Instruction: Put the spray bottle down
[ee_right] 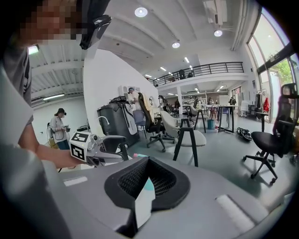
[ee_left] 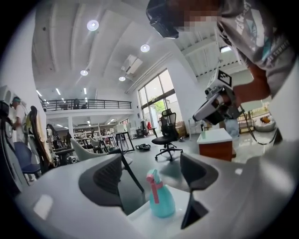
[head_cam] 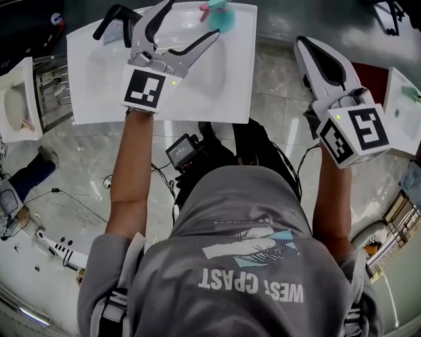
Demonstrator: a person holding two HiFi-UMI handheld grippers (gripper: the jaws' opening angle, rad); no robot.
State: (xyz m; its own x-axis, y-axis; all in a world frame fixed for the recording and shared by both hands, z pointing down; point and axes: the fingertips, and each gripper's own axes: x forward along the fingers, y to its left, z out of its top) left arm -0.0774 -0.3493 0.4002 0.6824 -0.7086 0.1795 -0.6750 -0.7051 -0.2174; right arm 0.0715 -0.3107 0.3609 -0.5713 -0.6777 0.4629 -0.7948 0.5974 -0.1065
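Left gripper (head_cam: 191, 18) agape, right gripper (head_cam: 304, 45) — closed

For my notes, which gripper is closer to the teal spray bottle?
Left. The left gripper hangs over the white table, open toward the spray bottle; the right gripper is past the table's right edge.

bright, even hall light; fisheye views.
ceiling spots (ee_left: 92, 24) and tall windows (ee_left: 156, 95) light it; glare on glossy floor (head_cam: 276, 79); dark curved edges; spray bottle (ee_left: 161, 201) slightly soft.
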